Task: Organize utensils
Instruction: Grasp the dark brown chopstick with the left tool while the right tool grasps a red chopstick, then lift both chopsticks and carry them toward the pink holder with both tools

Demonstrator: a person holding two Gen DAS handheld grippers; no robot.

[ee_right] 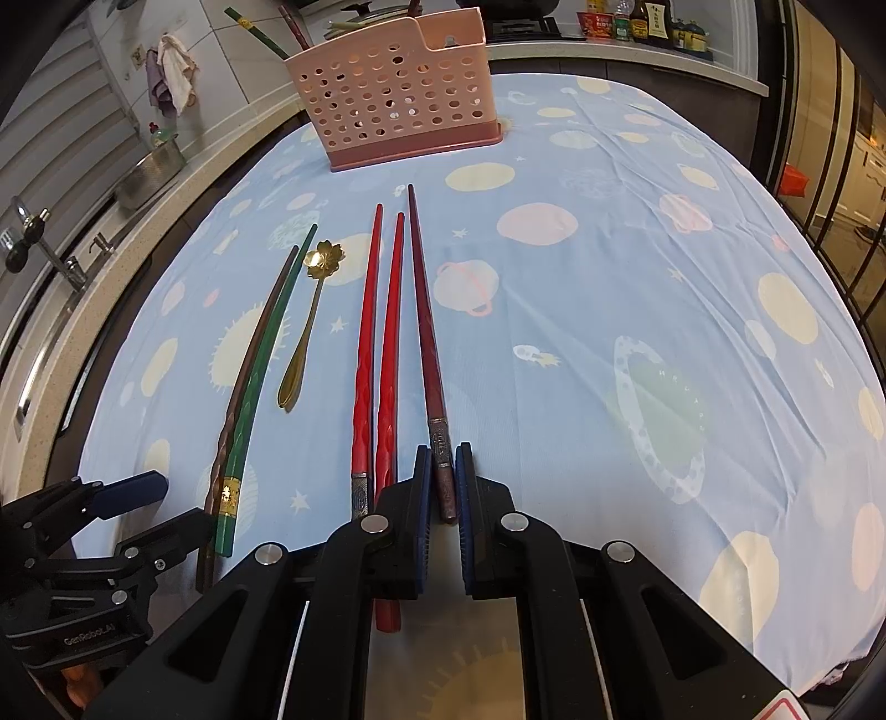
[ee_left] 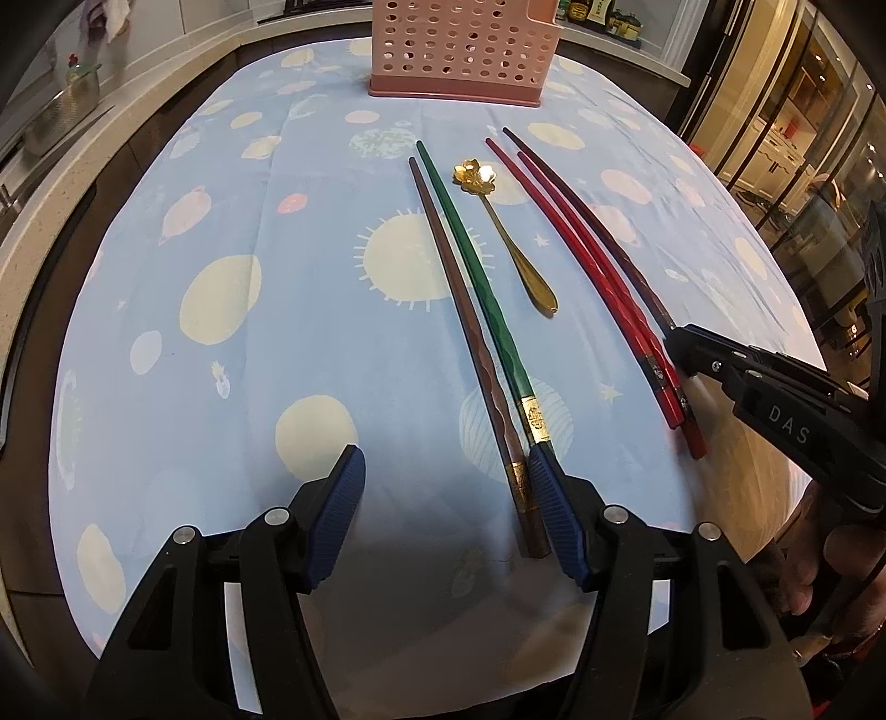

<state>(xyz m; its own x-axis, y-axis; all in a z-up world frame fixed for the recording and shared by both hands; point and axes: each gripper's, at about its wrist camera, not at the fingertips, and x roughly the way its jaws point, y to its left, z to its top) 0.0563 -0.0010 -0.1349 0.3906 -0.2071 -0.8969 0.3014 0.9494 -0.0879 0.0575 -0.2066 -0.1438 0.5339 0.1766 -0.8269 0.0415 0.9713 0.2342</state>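
A dark maroon chopstick lies on the blue planet-print tablecloth, and my right gripper is shut on its thick end. In the left wrist view that right gripper comes in from the right. Two red chopsticks lie just left of the maroon one. My left gripper stands open over the near ends of a brown chopstick and a green chopstick. The brown end lies just inside its right finger, unpressed. A gold flower-bowl spoon lies between the pairs. A pink perforated holder stands at the back.
A green and a brown chopstick stick out of the holder. A counter with a faucet and a metal pot runs along the left. Bottles line the back counter. A hand holds the right gripper near the table's front edge.
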